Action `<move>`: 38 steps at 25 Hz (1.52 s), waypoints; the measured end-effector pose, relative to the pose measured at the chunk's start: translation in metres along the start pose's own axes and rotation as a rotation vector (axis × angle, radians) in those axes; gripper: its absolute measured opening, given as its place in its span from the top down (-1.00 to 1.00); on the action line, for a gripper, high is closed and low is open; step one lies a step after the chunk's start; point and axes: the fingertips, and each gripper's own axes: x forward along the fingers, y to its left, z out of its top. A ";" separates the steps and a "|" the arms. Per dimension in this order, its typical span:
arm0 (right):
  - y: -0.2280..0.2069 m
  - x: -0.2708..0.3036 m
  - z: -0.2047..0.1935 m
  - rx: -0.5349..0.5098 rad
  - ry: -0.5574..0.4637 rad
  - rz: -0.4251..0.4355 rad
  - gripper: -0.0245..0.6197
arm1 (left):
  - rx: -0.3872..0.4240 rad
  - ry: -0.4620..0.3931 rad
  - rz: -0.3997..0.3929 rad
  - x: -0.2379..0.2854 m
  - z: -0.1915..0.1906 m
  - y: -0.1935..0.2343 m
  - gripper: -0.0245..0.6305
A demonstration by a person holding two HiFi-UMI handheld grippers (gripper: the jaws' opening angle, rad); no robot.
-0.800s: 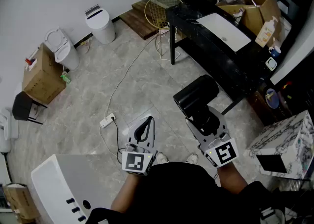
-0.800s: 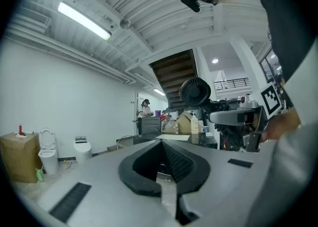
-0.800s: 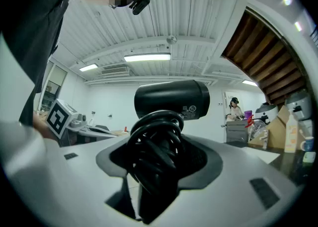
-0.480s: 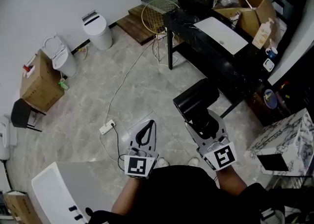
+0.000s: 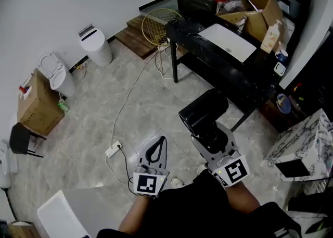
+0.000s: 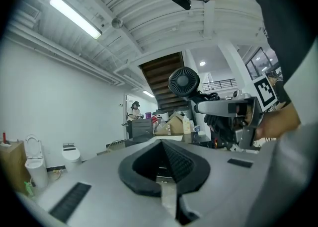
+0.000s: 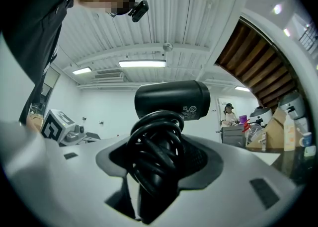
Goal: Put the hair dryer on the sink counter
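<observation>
The right tongs (image 5: 209, 134) still pinch the black hair dryer (image 5: 203, 109) by its cord-wrapped handle, barrel forward, over the floor and well apart from the dark tabletop (image 5: 218, 70) with its white sink (image 5: 229, 41). The left tongs (image 5: 162, 139) are pressed together with nothing between them. Since the earlier frames, the white bin (image 5: 94, 47), the power strip (image 5: 113, 150) and the sink have slid down and left in the head view.
</observation>
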 end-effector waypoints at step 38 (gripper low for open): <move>-0.341 0.078 -0.079 0.061 0.100 -0.240 0.14 | -0.020 -0.030 -0.245 0.381 0.023 -0.024 0.94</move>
